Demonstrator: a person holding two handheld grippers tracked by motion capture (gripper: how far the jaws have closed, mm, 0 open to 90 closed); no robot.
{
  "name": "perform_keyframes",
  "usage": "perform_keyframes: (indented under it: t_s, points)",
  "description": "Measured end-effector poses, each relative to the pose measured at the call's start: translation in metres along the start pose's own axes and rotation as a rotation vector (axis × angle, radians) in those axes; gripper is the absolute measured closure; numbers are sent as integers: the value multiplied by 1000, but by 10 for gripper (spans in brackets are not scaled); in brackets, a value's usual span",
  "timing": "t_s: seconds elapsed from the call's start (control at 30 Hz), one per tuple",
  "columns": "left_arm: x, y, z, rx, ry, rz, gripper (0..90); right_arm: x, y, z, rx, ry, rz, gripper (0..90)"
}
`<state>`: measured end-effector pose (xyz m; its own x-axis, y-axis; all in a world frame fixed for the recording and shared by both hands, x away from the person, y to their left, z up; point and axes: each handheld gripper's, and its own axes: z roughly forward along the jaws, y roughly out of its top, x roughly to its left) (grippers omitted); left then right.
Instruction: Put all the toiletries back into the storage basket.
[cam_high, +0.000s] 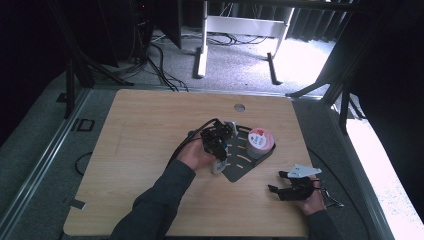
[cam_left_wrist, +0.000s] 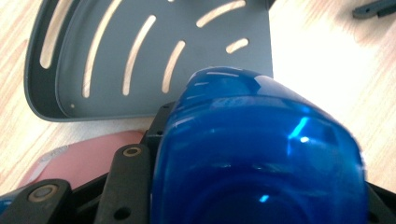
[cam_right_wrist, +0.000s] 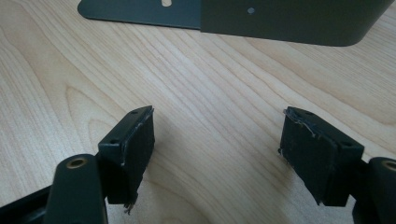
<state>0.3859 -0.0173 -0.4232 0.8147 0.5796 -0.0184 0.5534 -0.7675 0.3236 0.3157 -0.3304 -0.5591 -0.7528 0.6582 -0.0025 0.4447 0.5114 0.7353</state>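
**A:** ok so going left to right, what's the left gripper (cam_high: 218, 142) up to? Looks like it's hanging right over the near edge of that dark slotted tray (cam_high: 239, 170).

**B:** yep, and it's clamped on something. In the left gripper view a shiny blue cap (cam_left_wrist: 252, 154) sits right between the jaws, pressed in on both sides, so that's a grip. In the high view there's a pale bottle (cam_high: 218, 165) under the hand, upright, base at the tray's near left edge. Can't tell whether it's actually resting on the tray or just off it on the table (cam_high: 140, 150).

**A:** and beyond the cap?

**B:** the tray floor with its curved slots (cam_left_wrist: 135, 56) showing the wood through. There's also a pinkish thing (cam_left_wrist: 84, 156) low on the left of that view, too blurry to say what it is.

**A:** further right on the tray?

**B:** a round tub with a red and white lid (cam_high: 259, 141), standing at the tray's far right corner against the rim. Near the bottle but not touching it.

**A:** right side then?

**B:** right gripper (cam_high: 281, 184) is well apart from all that, down at the near right of the table, pointing left toward the tray. Jaws spread wide, nothing between them, just bare wood under the two black pads (cam_right_wrist: 133, 149). In its own view the tray's outer wall (cam_right_wrist: 289, 21) runs across the top, with clear table in between.
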Motion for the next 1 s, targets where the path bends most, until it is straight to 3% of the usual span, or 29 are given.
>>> perform_keyframes:
  t_s: [0.43,0.8,1.0]
  points:
    - [3,4,1,-31,0,-25,549,0,0,0,0,0,0,258]
    - [2,11,3,-81,33,-48,550,0,0,0,0,0,0,257]
    - [-1,15,6,-94,59,-36,550,0,0,0,0,1,0,257]
